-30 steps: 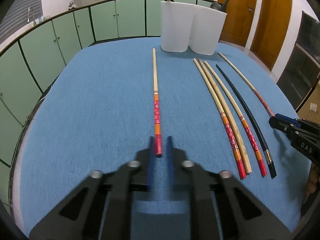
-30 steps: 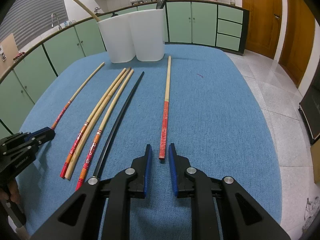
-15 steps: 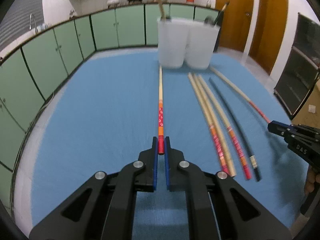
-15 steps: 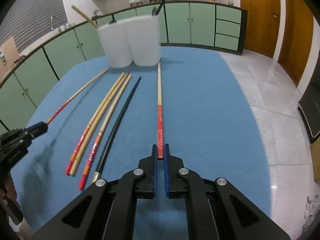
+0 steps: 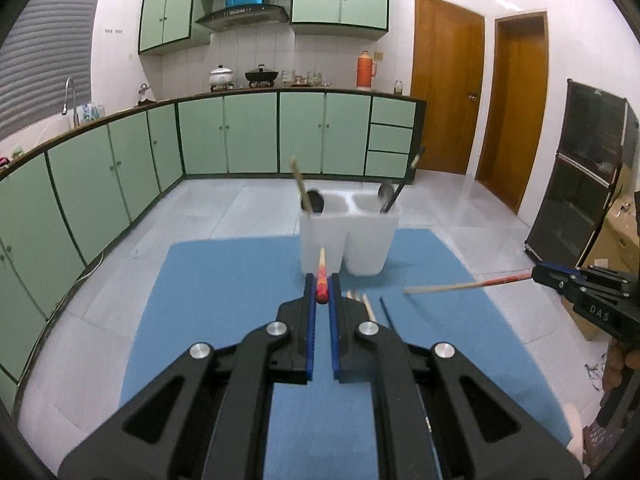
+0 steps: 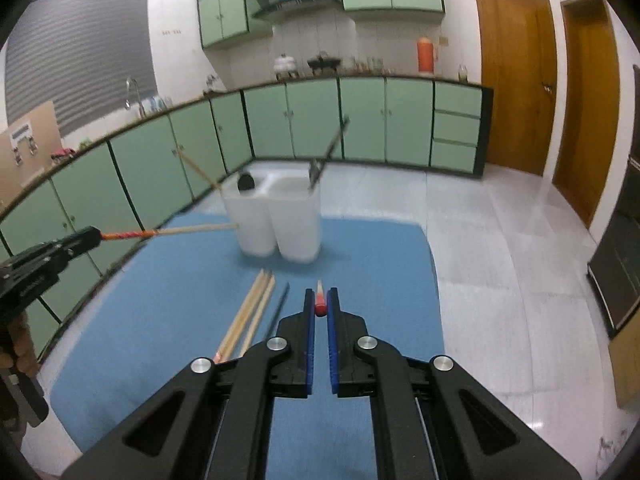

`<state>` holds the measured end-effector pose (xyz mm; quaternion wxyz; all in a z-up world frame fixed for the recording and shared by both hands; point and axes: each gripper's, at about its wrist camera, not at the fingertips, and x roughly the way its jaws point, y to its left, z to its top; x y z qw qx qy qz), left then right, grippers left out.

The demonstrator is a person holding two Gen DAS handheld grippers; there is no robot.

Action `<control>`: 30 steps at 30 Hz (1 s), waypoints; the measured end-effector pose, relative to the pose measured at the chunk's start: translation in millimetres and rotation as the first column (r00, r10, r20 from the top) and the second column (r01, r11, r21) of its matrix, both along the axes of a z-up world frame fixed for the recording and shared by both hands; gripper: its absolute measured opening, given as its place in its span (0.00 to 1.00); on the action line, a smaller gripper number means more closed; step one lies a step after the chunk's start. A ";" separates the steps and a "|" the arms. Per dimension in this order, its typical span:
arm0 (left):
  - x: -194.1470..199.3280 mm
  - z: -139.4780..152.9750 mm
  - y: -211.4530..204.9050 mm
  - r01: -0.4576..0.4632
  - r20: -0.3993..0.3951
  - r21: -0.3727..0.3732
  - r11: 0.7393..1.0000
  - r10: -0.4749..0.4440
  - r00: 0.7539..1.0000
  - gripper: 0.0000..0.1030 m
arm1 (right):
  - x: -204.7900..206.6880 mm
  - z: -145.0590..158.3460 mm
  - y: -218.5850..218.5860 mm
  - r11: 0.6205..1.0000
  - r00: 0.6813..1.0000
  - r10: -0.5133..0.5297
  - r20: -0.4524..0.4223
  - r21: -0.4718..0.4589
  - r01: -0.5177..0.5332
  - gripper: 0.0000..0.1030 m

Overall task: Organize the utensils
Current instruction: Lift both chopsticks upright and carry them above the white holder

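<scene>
My left gripper (image 5: 321,292) is shut on the red end of a red-and-bamboo chopstick (image 5: 321,270) and holds it in the air, tip toward the white two-cup utensil holder (image 5: 348,240). My right gripper (image 6: 321,305) is shut on a second red-ended chopstick (image 6: 319,300), also lifted. Each held stick shows from the side in the other view, the right one in the left wrist view (image 5: 460,286), the left one in the right wrist view (image 6: 172,231). Three bamboo chopsticks (image 6: 250,312) and a black one (image 6: 280,308) lie on the blue mat (image 6: 380,264).
The holder (image 6: 280,220) stands at the mat's far end with a bamboo stick, a black ladle and dark utensils inside. Green cabinets ring the room, wooden doors stand at the right, and a dark glass cabinet (image 5: 580,184) is at the far right.
Both grippers closed on their chopsticks and lifted them off the mat. The views have risen and tilted up, so the holder's open top now shows.
</scene>
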<state>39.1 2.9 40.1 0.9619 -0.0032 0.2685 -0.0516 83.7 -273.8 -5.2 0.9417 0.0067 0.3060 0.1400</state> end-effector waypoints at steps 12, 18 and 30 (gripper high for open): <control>10.2 34.0 -1.2 0.036 -0.002 -0.044 0.998 -0.036 0.999 0.05 | 23.4 38.2 11.8 0.997 0.996 0.074 0.058 0.028 -0.075 0.05; 14.5 44.6 3.7 0.043 0.021 -0.054 0.998 -0.042 0.999 0.05 | 30.2 58.0 15.4 0.995 0.991 0.088 0.098 0.031 -0.091 0.05; 51.7 126.2 -12.0 0.065 0.258 -0.047 0.997 -0.051 0.965 0.05 | 67.5 151.0 25.0 0.989 0.959 0.126 0.254 0.037 -0.140 0.05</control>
